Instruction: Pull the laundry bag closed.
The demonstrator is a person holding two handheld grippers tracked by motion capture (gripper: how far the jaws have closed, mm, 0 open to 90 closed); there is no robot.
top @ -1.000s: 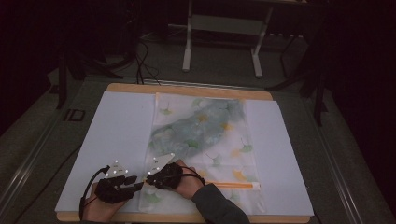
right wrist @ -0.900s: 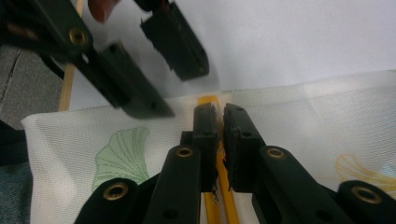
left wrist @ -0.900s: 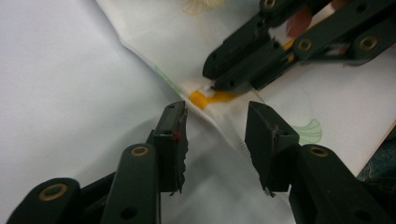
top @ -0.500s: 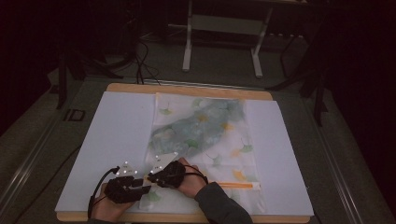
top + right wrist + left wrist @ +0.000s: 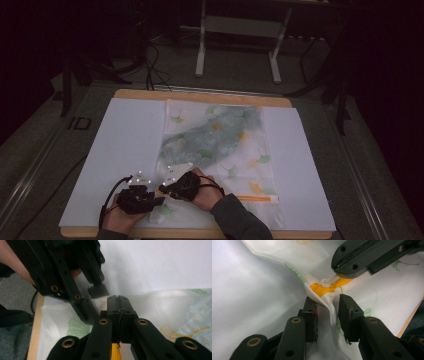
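Right tongs (image 5: 119, 303) hide the zipper pull they pinch.

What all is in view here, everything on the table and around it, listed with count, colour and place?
White mesh zipper bag with leaf print: one, white with green and yellow, middle of the table.
Orange zipper band: one, orange, bag's near corner.
White table cover: one, white, under the bag.
Wooden table edge: one, light brown, around the cover.
Metal stand: one, grey, floor beyond the table.
Left gripper: one, black, jaws around a bag fold.
Right gripper: one, black, shut at the zipper.
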